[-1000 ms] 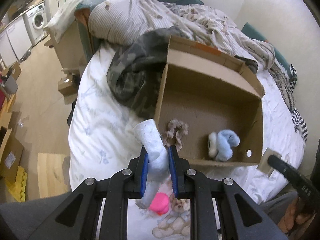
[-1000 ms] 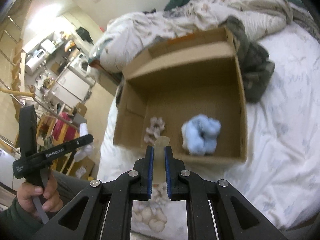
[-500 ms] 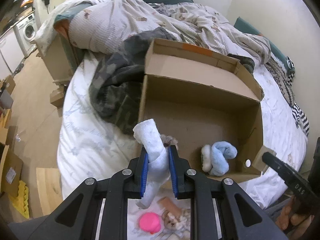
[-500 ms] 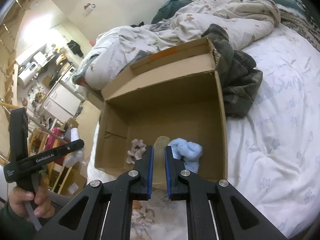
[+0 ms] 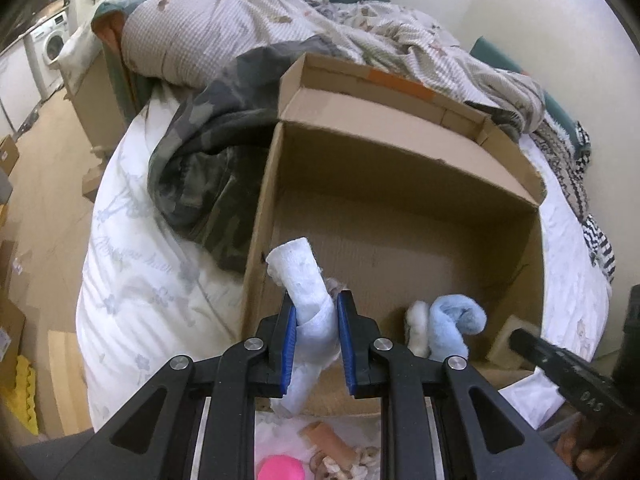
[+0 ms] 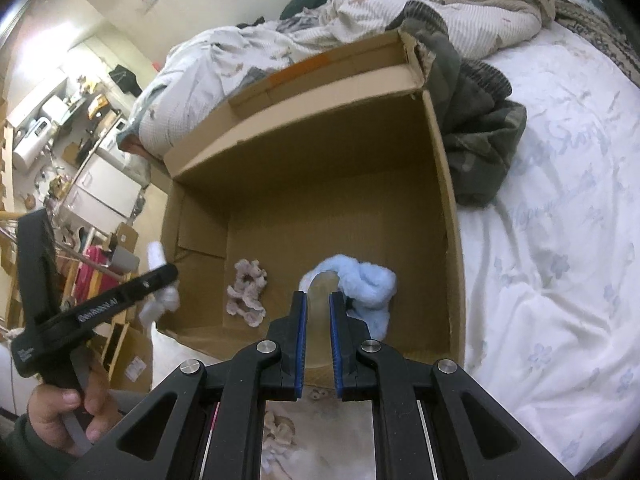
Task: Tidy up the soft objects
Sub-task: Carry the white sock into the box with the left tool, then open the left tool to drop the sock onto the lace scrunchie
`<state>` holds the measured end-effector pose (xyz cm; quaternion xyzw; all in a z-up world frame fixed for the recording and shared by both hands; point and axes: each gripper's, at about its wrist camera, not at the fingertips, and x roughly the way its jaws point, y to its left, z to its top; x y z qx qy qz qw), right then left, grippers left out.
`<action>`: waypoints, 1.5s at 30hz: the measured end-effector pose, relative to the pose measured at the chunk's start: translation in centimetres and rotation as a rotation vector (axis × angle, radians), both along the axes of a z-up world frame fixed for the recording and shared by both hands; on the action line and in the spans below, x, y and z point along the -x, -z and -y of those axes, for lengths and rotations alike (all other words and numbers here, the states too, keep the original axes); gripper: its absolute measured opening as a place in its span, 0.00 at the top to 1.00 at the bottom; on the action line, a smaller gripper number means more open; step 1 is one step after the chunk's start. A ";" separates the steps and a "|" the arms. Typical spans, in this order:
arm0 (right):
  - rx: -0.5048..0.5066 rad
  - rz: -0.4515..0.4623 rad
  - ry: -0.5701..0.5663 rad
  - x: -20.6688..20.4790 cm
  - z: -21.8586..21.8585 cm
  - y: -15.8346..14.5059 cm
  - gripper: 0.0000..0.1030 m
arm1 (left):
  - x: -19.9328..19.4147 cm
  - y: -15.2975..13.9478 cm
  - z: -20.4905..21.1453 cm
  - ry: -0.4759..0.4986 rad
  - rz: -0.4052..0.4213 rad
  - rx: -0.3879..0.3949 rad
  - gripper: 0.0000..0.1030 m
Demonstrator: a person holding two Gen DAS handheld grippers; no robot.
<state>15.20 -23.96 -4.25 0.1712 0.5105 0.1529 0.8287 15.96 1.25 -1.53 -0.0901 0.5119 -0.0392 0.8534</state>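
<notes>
An open cardboard box (image 5: 404,148) (image 6: 448,184) lies on the bed. Inside it are a light blue fluffy sock (image 5: 452,326) (image 6: 360,284) and a beige scrunchie (image 6: 246,294). My left gripper (image 5: 316,316) is shut on a rolled white sock (image 5: 304,276), held over the box's near left corner. My right gripper (image 6: 318,312) is shut on a thin beige sponge (image 6: 320,292), held over the box's near edge, just in front of the blue sock. The left gripper with its white sock also shows in the right wrist view (image 6: 160,280).
A camouflage garment (image 5: 200,164) (image 6: 476,136) lies against the box's side. Rumpled bedding (image 5: 260,20) is piled behind the box. A pink object (image 5: 280,468) and a teddy print lie on the sheet below my left gripper. Floor and cartons lie off the bed's left.
Both grippers have moved forward toward the box and now hang over its near edge, each still holding its object. The box fills more of both views.
</notes>
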 end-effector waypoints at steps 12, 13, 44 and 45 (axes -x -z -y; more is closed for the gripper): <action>0.000 -0.061 0.008 -0.7 0.0 1.5 0.88 | -0.3 0.8 0.3 0.020 -0.020 0.014 0.83; 0.000 -0.063 0.009 -0.7 0.0 1.5 0.88 | -0.2 0.9 0.3 0.026 -0.024 0.011 0.83; -0.017 -0.040 0.027 -0.5 -0.4 1.2 0.24 | 0.6 1.8 2.5 0.070 -0.053 -0.075 0.43; -0.014 -0.053 0.028 -0.6 -0.3 1.3 0.23 | 0.7 1.6 2.4 0.067 -0.044 -0.075 0.39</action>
